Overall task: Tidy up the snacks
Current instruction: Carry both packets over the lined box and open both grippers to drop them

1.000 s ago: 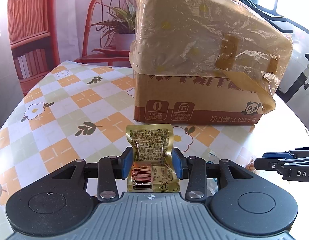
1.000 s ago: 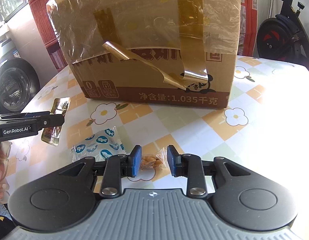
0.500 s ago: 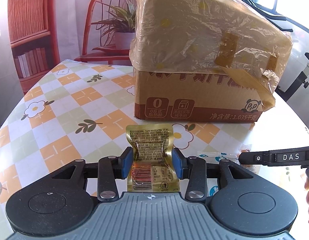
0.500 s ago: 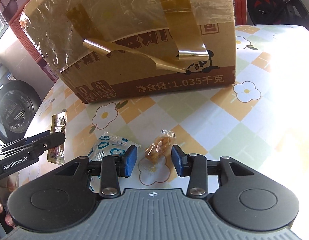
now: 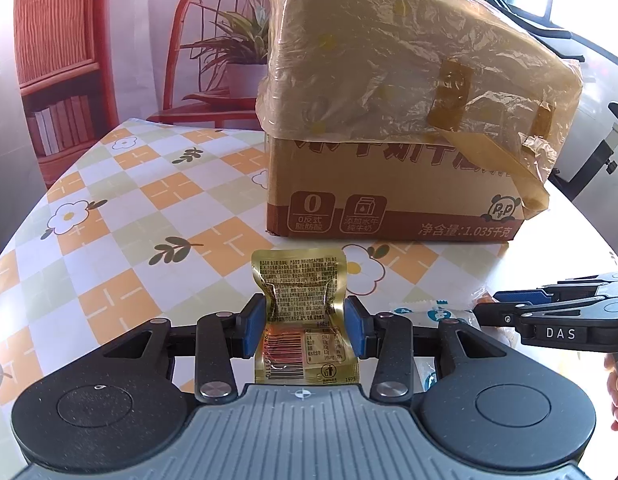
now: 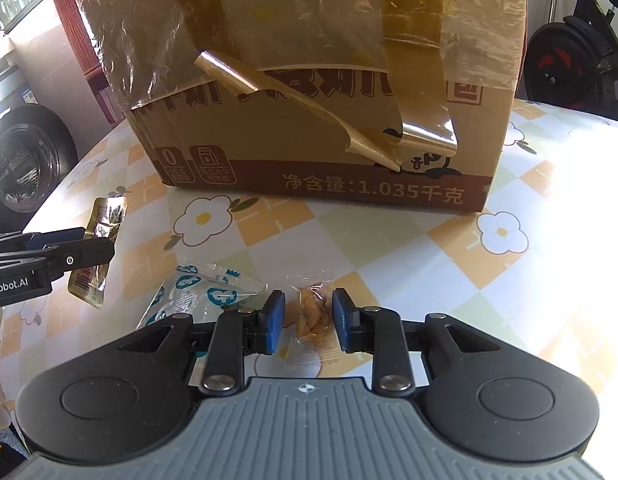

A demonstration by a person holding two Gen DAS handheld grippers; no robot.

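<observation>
The left tongs [image 5: 305,322] pinch a gold pouch [image 5: 301,304] by its two side edges; the foil is creased where the blue pads press it. The pouch hangs above the worktop [image 5: 121,216], in front of the carton [image 5: 389,184], near the carton's left corner.

The right tongs [image 6: 308,318] are closing around a clear snack pack [image 6: 311,312] with brown pieces inside. The pack lies on the worktop in front of the carton, between the two blue pads, and a thin gap shows on each side, so the pads do not press it yet. A blue-and-white packet [image 6: 197,292] lies just to the left of this pack, also in front of the carton.

The carton stands on the flowered worktop; crinkled plastic film covers its top half, and loose brown tape [image 6: 349,120] hangs down its front. Behind the carton, a red chair [image 5: 213,40] carries a potted plant [image 5: 241,60].
</observation>
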